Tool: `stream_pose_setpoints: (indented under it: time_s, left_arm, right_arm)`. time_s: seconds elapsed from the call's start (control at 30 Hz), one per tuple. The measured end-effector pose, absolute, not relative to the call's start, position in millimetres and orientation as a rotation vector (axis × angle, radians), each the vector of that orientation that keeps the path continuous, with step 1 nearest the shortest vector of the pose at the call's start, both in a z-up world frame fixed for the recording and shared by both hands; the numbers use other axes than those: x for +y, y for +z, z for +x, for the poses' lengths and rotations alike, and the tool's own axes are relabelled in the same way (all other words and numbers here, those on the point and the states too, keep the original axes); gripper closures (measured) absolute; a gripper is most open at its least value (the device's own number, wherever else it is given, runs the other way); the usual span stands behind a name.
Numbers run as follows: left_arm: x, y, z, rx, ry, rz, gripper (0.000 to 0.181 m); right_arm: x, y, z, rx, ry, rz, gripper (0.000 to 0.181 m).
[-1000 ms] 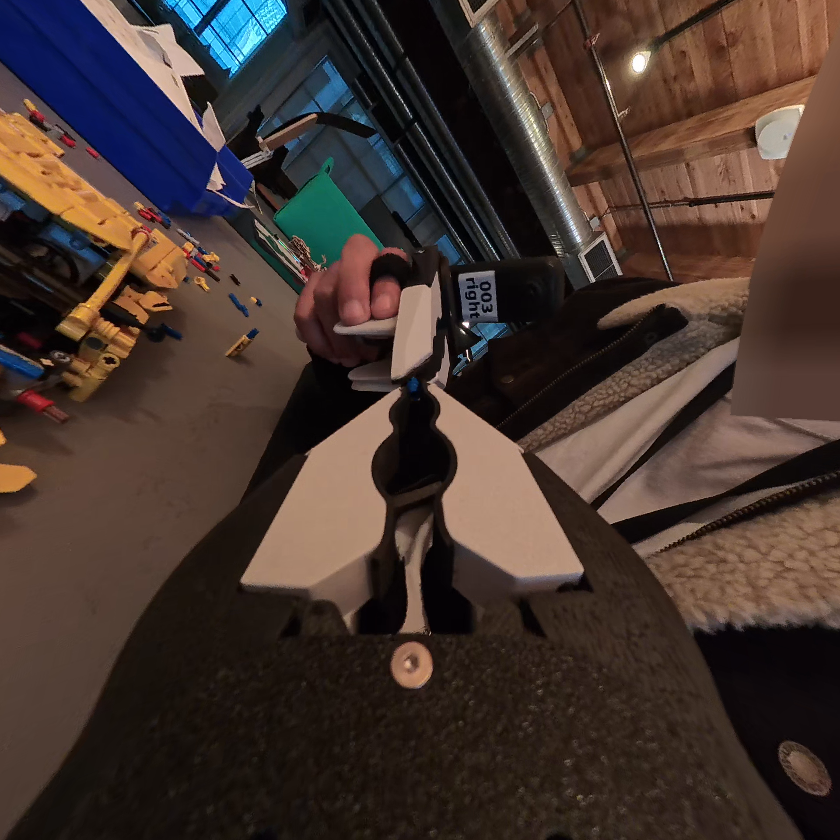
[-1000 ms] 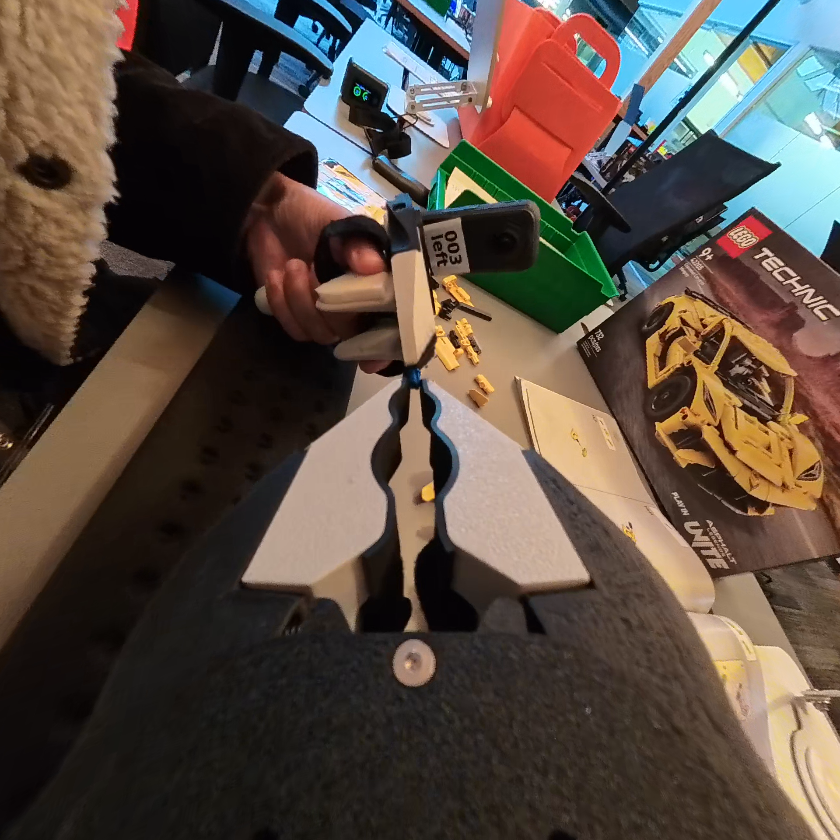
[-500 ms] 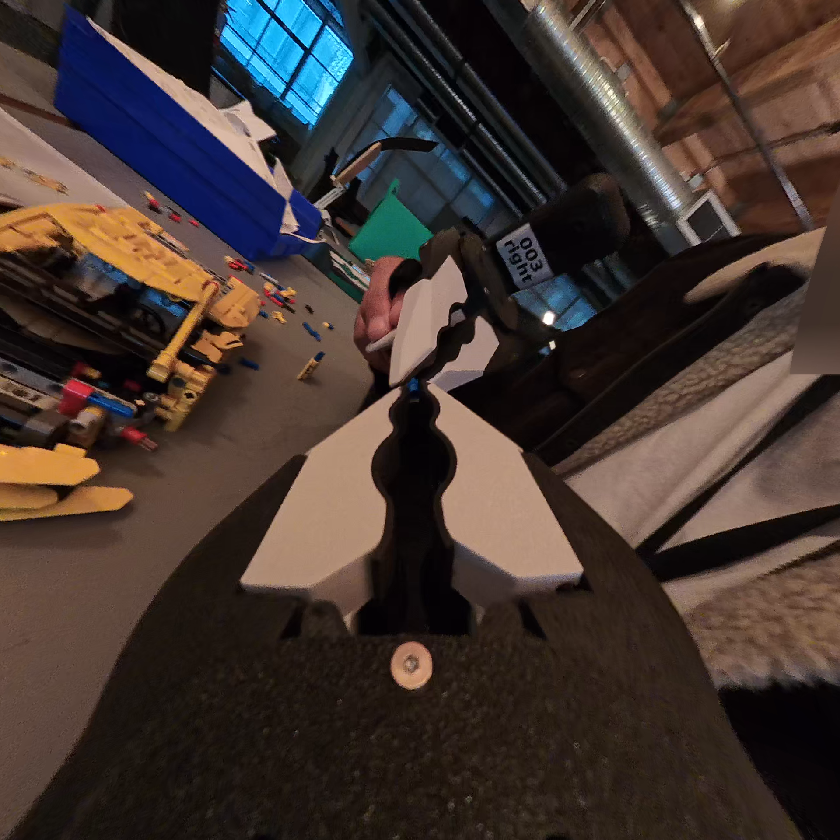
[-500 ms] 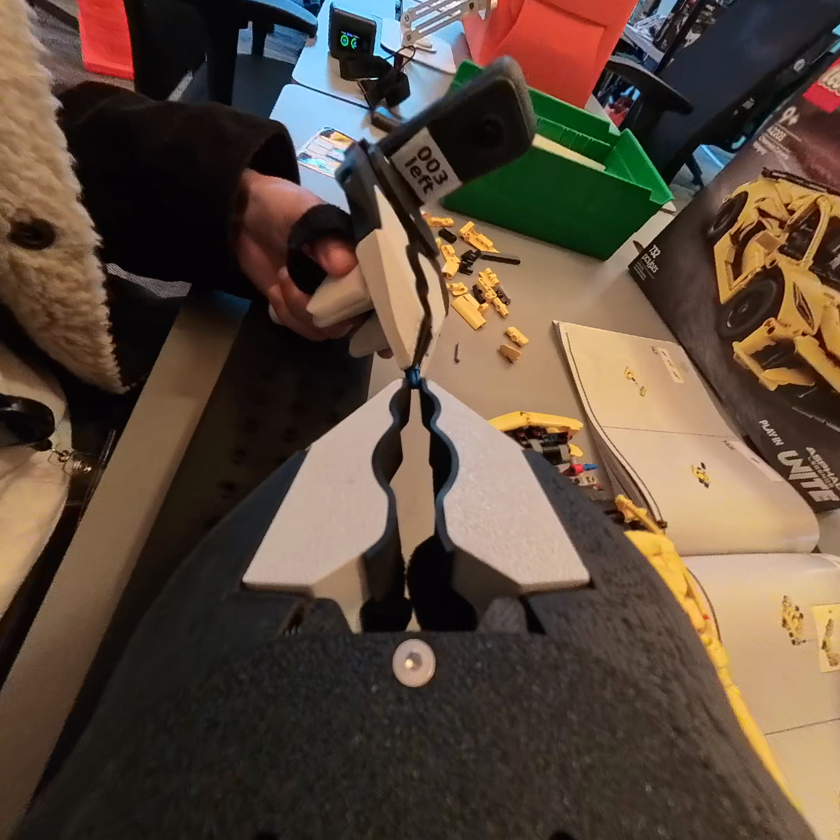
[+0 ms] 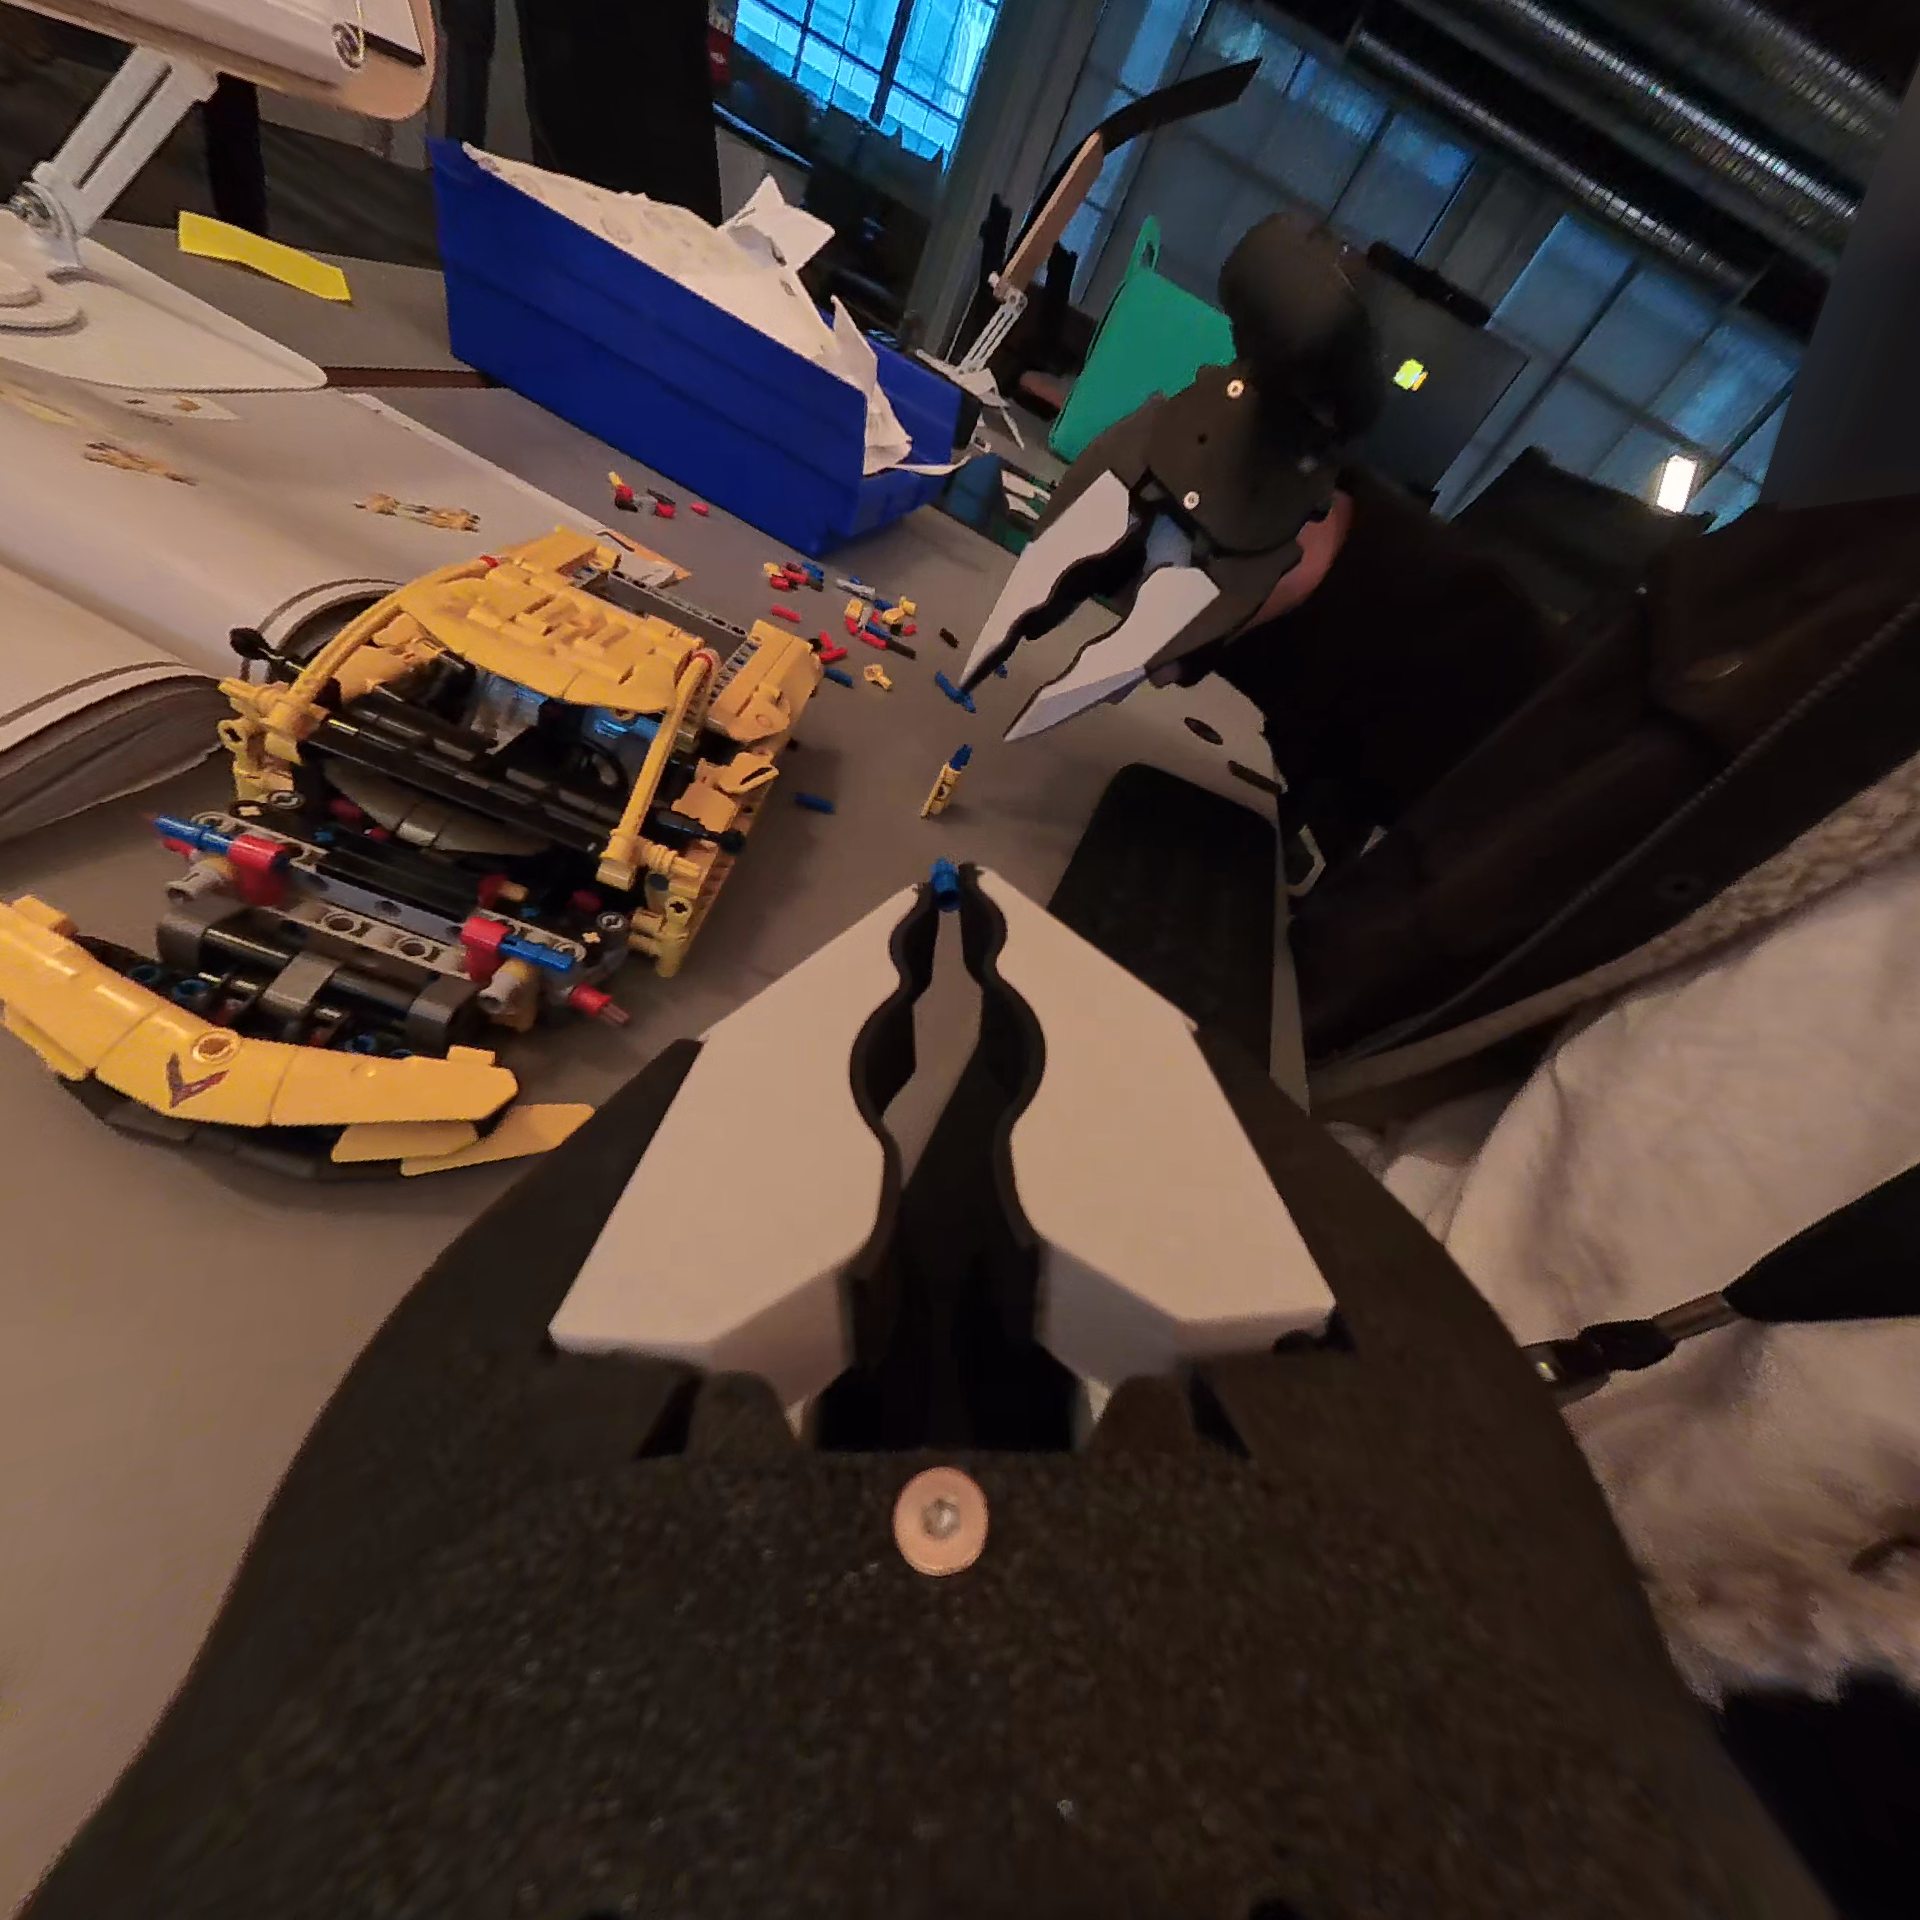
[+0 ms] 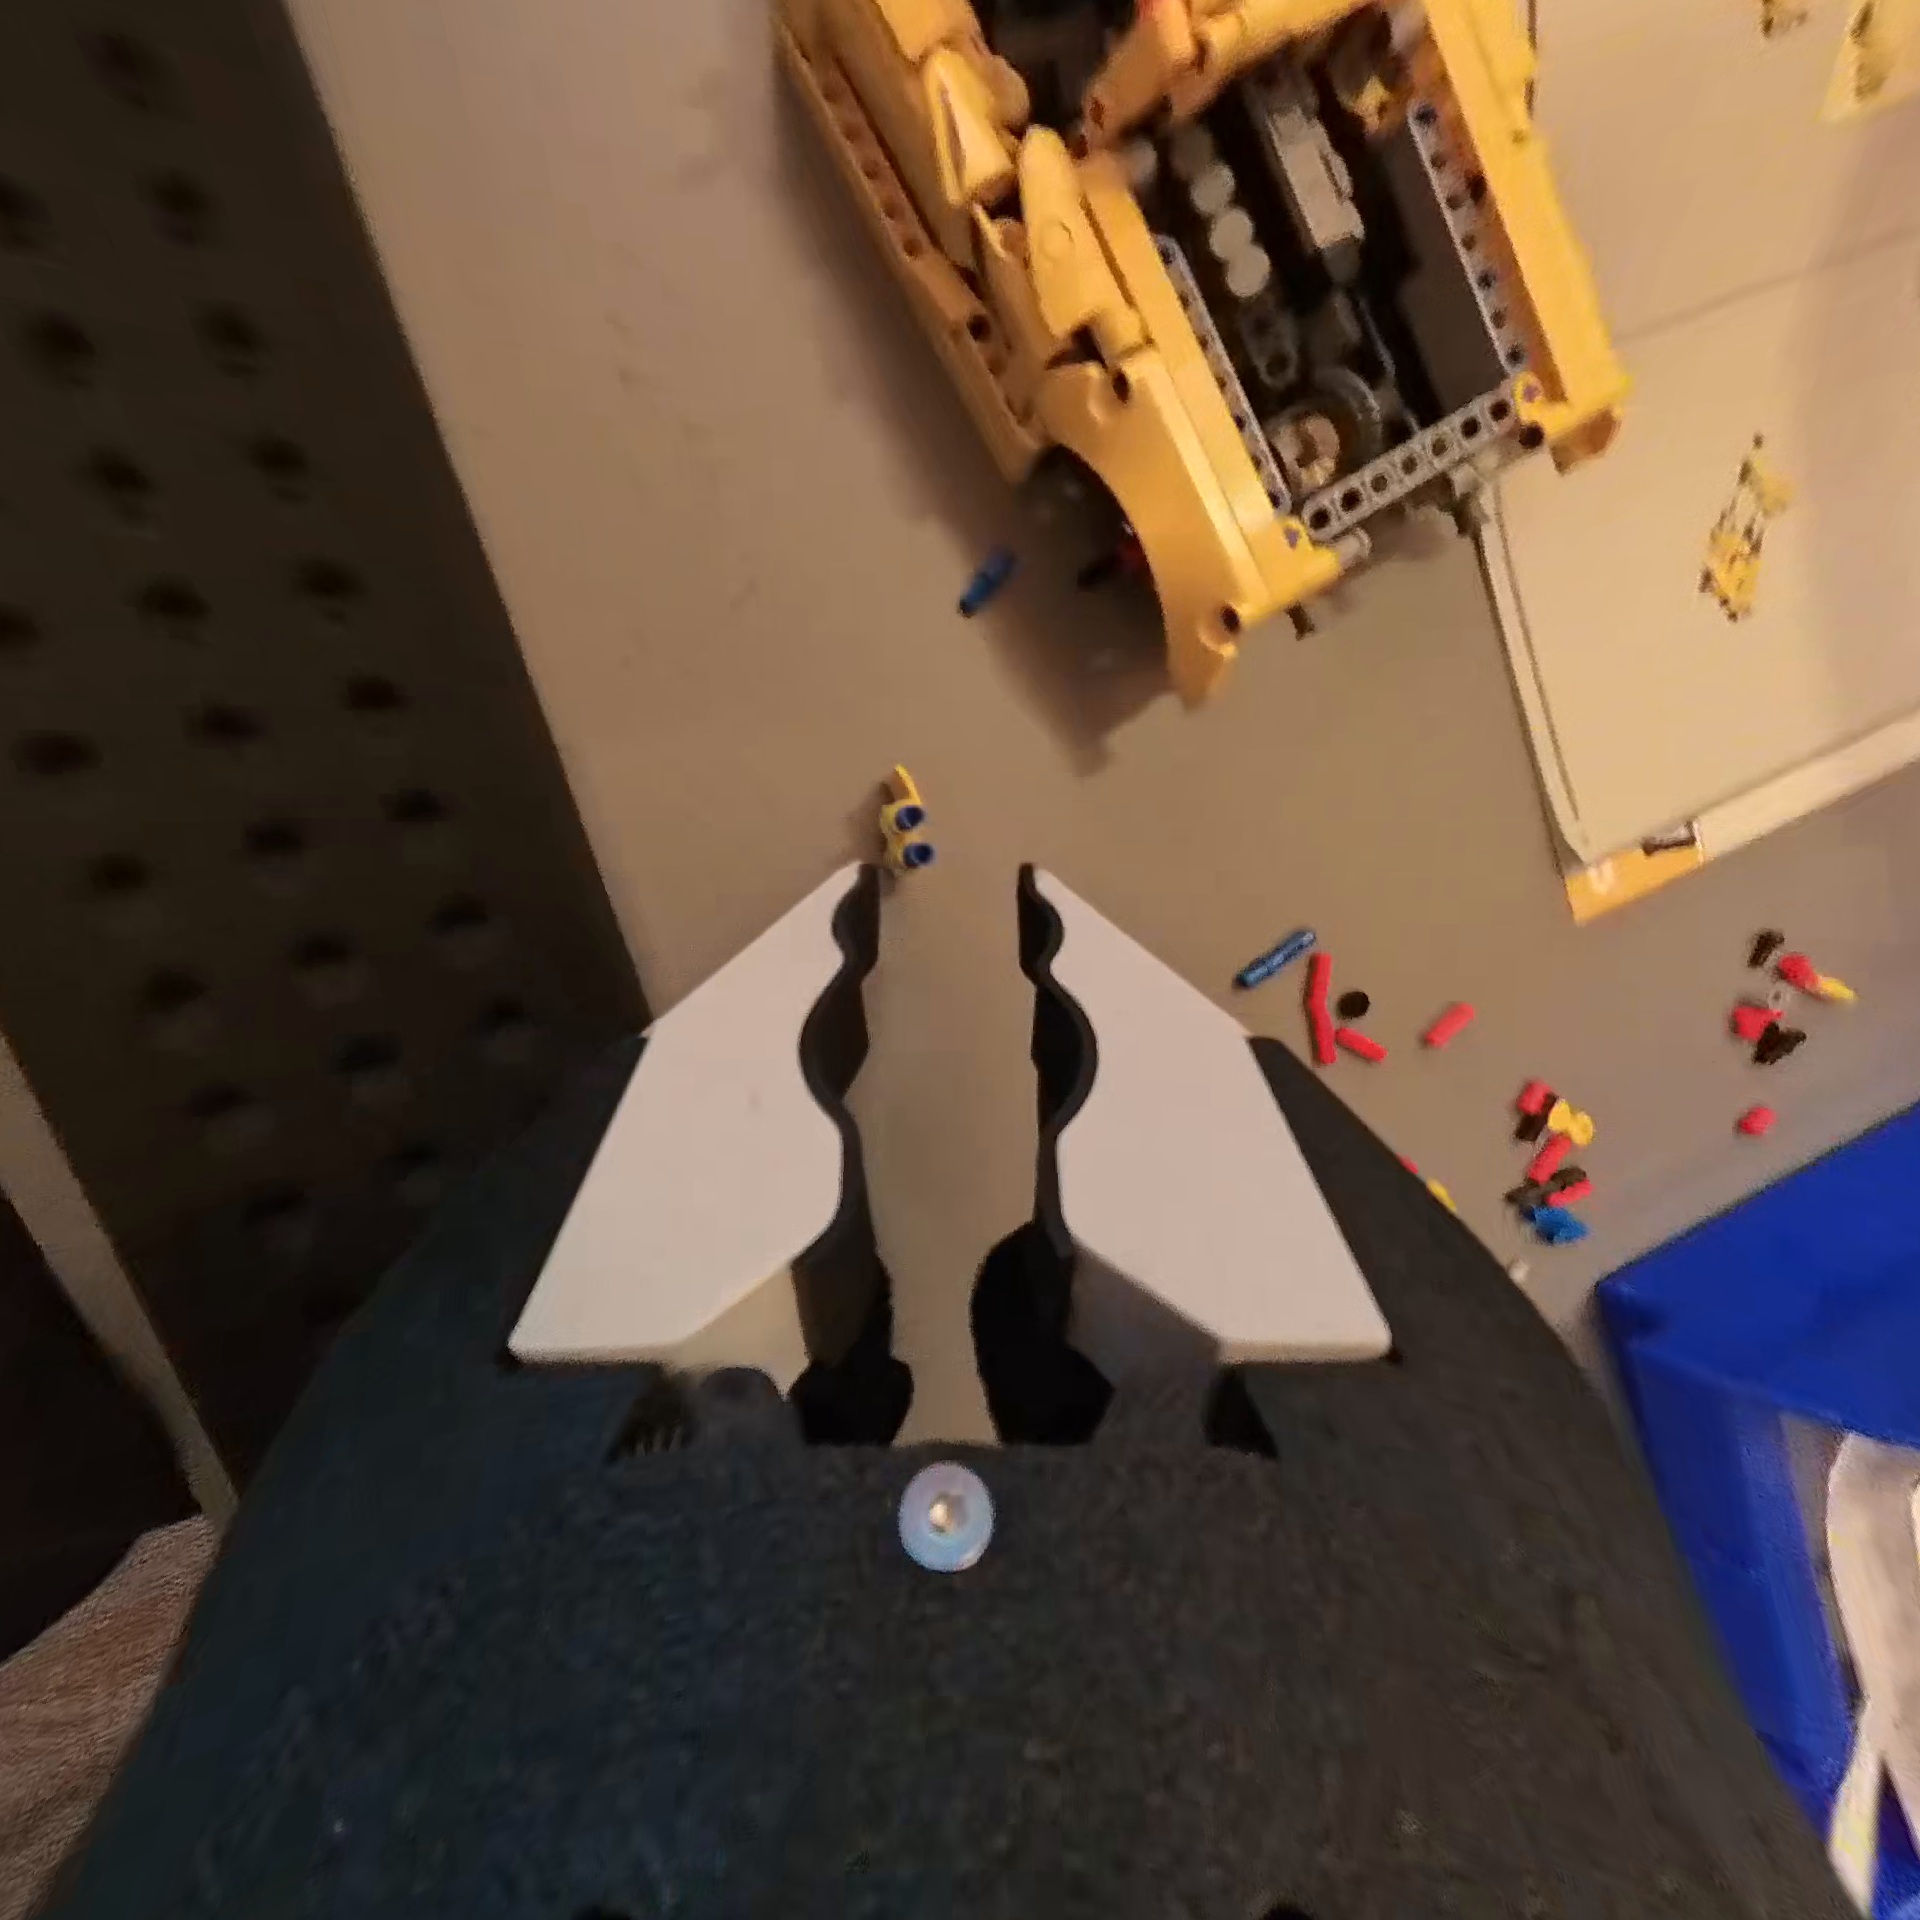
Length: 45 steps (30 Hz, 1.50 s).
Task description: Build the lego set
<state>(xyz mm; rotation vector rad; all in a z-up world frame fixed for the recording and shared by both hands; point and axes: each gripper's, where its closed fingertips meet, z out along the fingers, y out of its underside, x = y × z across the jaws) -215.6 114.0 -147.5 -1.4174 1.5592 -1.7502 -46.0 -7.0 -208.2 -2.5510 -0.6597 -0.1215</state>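
The left tool (image 5: 943,891) has pale, smooth wedge-shaped fingers with black wavy inner edges, set in a grainy black foam-like body; its tips are pinched together on a tiny blue peg (image 5: 942,879). The right tool (image 6: 945,878), of the same make, stands with its fingers apart and nothing between them, pointing down at the matte grey counter (image 6: 665,436). Just beyond its left fingertip lies a small yellow piece with two blue pegs (image 6: 902,826), near the counter's edge, where a black perforated panel (image 6: 208,582) begins. The half-built yellow lego car (image 5: 488,748) sits farther in on the counter, its glossy curved panels over a black and grey studded frame with red and blue pins, and a separate curved yellow bumper section (image 5: 239,1070) lies beside it. An open instruction booklet (image 5: 125,582) lies behind the car. Loose red, black, blue and yellow bits (image 6: 1538,1101) are scattered between the car and a blue plastic bin (image 5: 665,353), which holds crumpled white paper bags (image 5: 769,260).
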Motion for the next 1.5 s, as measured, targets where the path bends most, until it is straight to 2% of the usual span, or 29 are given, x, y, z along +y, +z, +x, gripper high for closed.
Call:
stream_pose_setpoints:
  time_s: [0.17, 0.3, 0.47, 0.53, 0.63, 0.73, 0.87, 1.0, 1.5]
  left_arm:
    - [112, -148, -214, 1.57, -1.775, -1.413, 0.177]
    - [110, -148, -215, 1.584, -1.783, -1.408, 0.177]
    - [107, -149, -216, 1.606, -1.78, -1.397, 0.177]
    - [107, -149, -216, 1.605, -1.779, -1.396, 0.177]
    - [108, -149, -215, 1.601, -1.781, -1.404, 0.177]
    - [111, -134, -218, 1.508, -1.871, -1.338, 0.177]
    - [115, -116, -221, 1.374, -2.017, -1.282, 0.177]
    - [122, -108, -222, 1.284, -2.065, -1.267, 0.177]
    - [125, -112, -224, 1.274, -2.072, -1.293, 0.177]
  right_arm:
    - [-4, -223, -54, -0.665, -0.01, -2.588, 0.15]
    - [3, -234, -52, -0.791, -0.097, -2.622, 0.161]
    - [2, -245, -56, -0.851, 0.041, -2.776, 0.159]
    - [1, -249, -57, -0.878, 0.074, -2.81, 0.175]
    - [12, -247, -59, -0.883, 0.061, -2.768, 0.175]
    - [53, -210, -89, -0.71, 0.266, -2.477, 0.175]
    - [95, -112, -171, -0.299, 1.016, -1.812, 0.175]
    - [114, -107, -209, -0.077, 1.415, -1.545, 0.176]
    - [121, -114, -221, -0.091, 1.401, -1.541, 0.175]
